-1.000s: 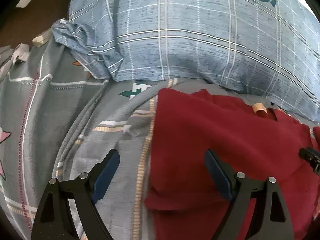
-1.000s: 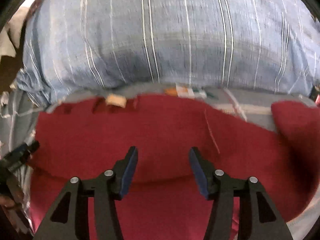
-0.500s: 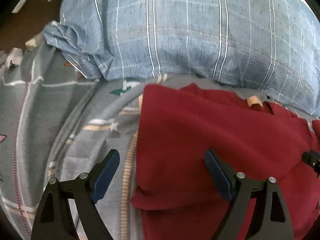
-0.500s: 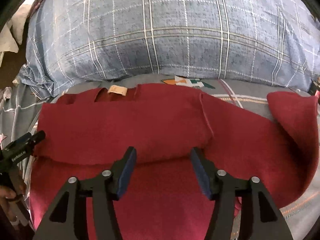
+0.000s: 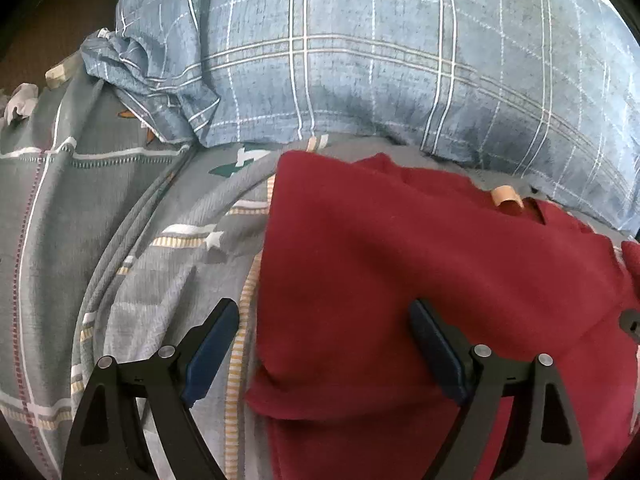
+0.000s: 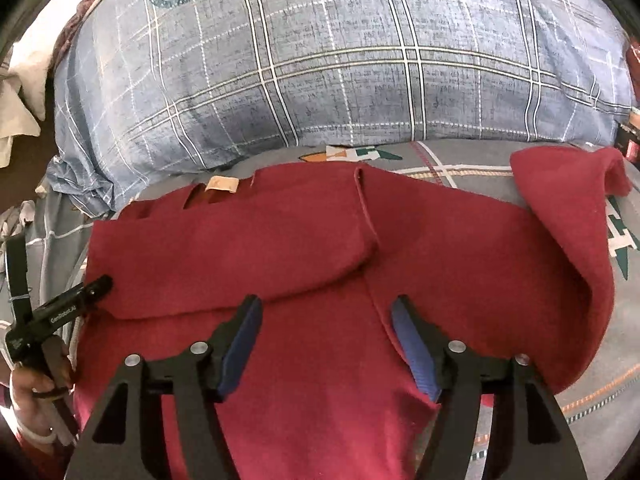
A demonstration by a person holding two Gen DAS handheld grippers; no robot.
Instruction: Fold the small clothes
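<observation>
A dark red garment (image 5: 400, 280) (image 6: 320, 248) lies spread on a grey patterned bedsheet (image 5: 100, 220), with a tan neck label (image 6: 222, 184) at its far edge. One sleeve lies folded over the body; the other sleeve (image 6: 568, 208) curls up at the right. My left gripper (image 5: 324, 336) hovers open over the garment's left edge, nothing between its blue pads. My right gripper (image 6: 326, 332) hangs above the garment's middle, its jaws opening, with only cloth beneath them. The left gripper's fingers (image 6: 72, 304) also show at the left of the right wrist view, with the hand holding it.
A large blue plaid pillow (image 5: 400, 60) (image 6: 320, 60) fills the far side behind the garment. Crumpled white cloth (image 6: 16, 92) lies at the far left by the bed's edge. Bare grey sheet (image 6: 600, 380) extends to the right of the garment.
The right gripper's jaws have spread wider and it has pulled back from the garment, showing more of the right sleeve. The left view has drifted slightly, the garment's edge shifting leftward in it.
</observation>
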